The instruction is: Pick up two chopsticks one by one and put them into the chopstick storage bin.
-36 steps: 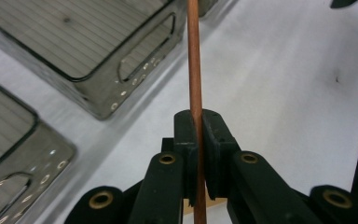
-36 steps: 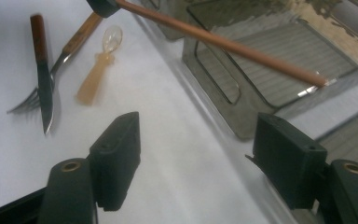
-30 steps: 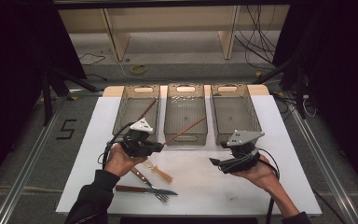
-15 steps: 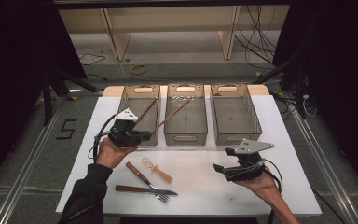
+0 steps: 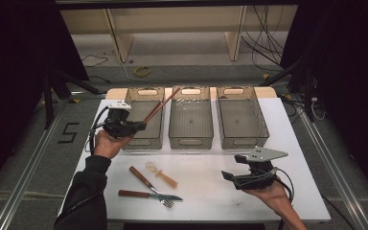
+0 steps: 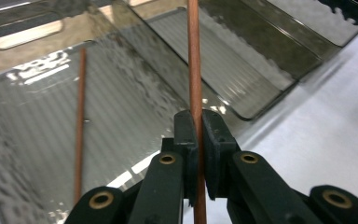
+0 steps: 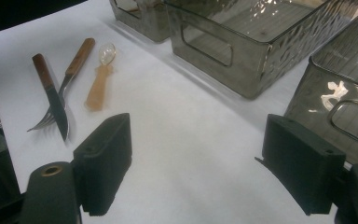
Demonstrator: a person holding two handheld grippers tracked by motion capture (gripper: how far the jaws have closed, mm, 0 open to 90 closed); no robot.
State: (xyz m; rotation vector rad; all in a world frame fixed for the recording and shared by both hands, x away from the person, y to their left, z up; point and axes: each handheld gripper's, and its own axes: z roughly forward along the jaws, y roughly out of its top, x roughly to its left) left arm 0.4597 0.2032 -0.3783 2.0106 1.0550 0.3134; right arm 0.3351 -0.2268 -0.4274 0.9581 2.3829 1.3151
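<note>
- The right tongs [image 5: 230, 178] hang spread and empty near the tabletop's [image 5: 206, 191] front edge; a knife [image 7: 51, 98], a fork [image 7: 65, 79] and a small translucent spoon [image 7: 100, 77] lie together on the tabletop ahead of those jaws, off to their left.
- The left tongs [image 6: 196, 135] are pressed together on a chopstick [image 6: 194, 60], pinching it low on its shaft.
- The chopstick's long axis runs straight out from these tongs, slanting up over the left bin [image 5: 143, 140]; to my eye the drop turns on lowering it into this bin.
- A second chopstick [image 6: 79, 121] already lies on that bin's floor, left of the jaws.
- The held stick's far tip is cut off in the left gripper view, and its lower end is hidden behind the jaws.
</note>
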